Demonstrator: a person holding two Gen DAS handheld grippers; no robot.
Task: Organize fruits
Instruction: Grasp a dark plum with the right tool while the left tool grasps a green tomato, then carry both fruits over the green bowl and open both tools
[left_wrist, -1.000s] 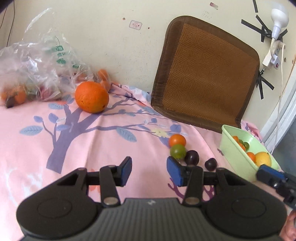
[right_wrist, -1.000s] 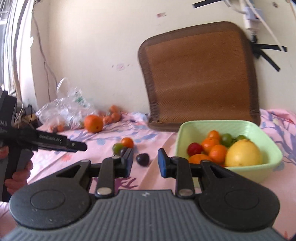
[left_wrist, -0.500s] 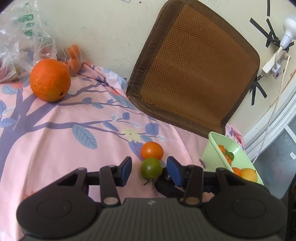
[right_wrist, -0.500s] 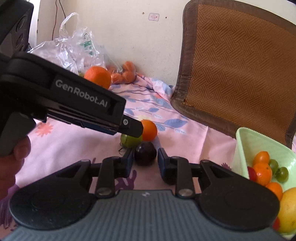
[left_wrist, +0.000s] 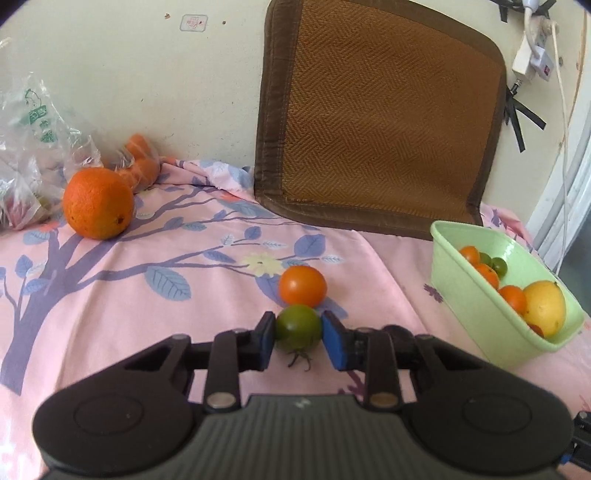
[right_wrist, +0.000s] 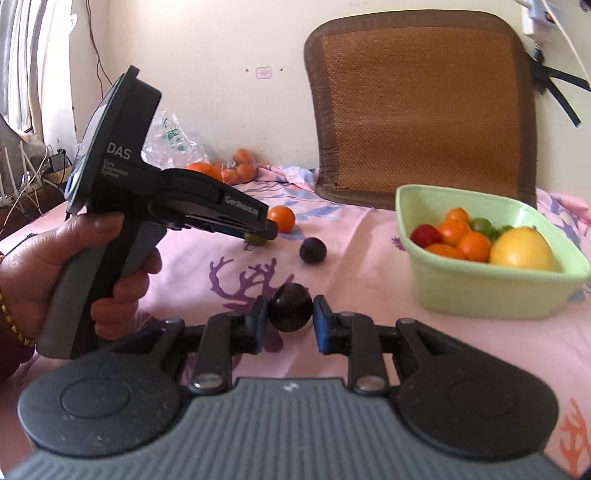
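The left hand-held gripper (left_wrist: 298, 339) has just closed its blue pads on a small round green tomato (left_wrist: 298, 328), its dried stem pointing toward the camera; no long axis shows. The tomato sits on the pink tree-print sheet (left_wrist: 147, 288), touching a small orange tomato (left_wrist: 303, 286) left of the pale green plastic tub (left_wrist: 491, 325) of fruit. The right hand-held gripper (right_wrist: 290, 325) clamps a round dark purple plum (right_wrist: 290, 307), also left of the tub.
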